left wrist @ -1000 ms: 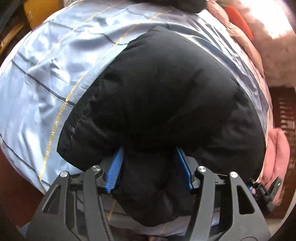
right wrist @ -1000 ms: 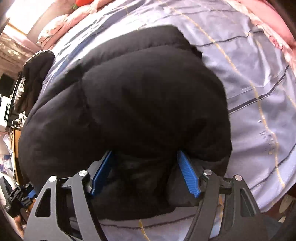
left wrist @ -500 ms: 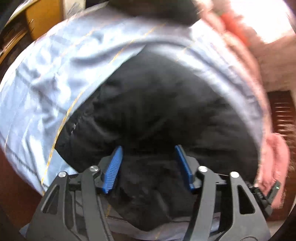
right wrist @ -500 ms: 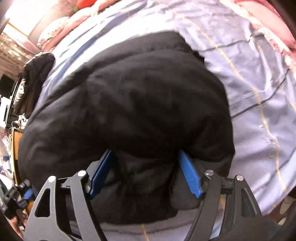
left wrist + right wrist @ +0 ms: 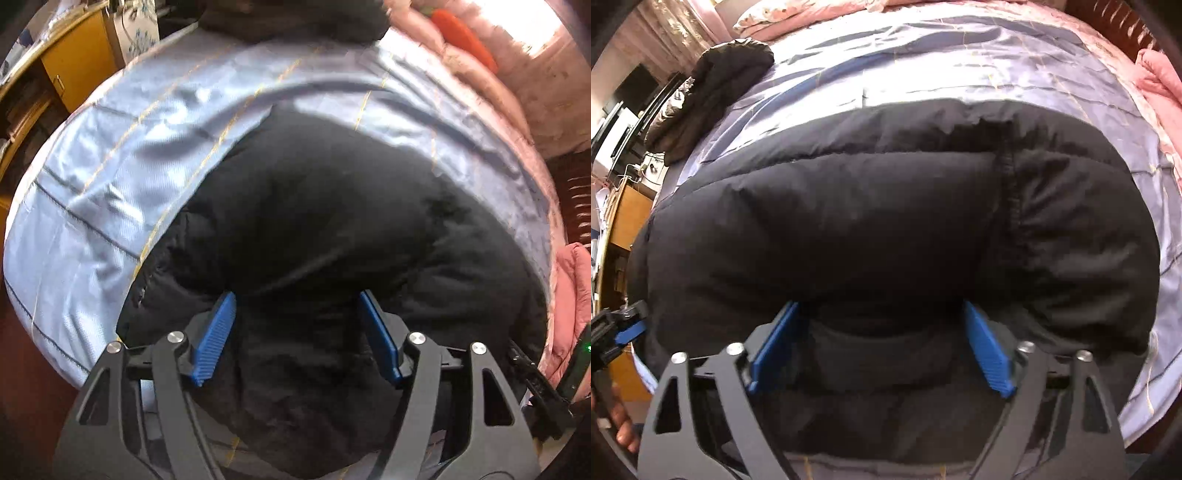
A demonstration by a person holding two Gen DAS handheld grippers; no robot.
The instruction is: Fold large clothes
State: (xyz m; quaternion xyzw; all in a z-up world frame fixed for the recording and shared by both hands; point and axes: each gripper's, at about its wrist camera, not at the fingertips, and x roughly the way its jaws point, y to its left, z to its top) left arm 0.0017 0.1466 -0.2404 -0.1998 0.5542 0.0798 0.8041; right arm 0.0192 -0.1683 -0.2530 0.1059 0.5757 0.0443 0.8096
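Note:
A black puffer jacket (image 5: 332,229) lies bunched and folded over on the pale blue striped bedsheet (image 5: 110,177). It fills the right wrist view (image 5: 868,221) too. My left gripper (image 5: 297,306) has its blue pads wide apart, with the jacket's near edge bulging between them. My right gripper (image 5: 881,317) also stands wide open astride the jacket's near fold. Neither gripper pinches the cloth. The left gripper shows at the left edge of the right wrist view (image 5: 620,328).
A second dark garment (image 5: 713,92) lies at the far side of the bed. Pink bedding (image 5: 576,295) lies along the bed's edge. A yellow wooden cabinet (image 5: 70,70) stands beside the bed. The sheet (image 5: 960,55) beyond the jacket is bare.
Both grippers have drawn back and tilted up, so more of the sheet and room shows beyond the jacket. The jaws stayed wide apart. The jacket's folded bulk stayed in place.

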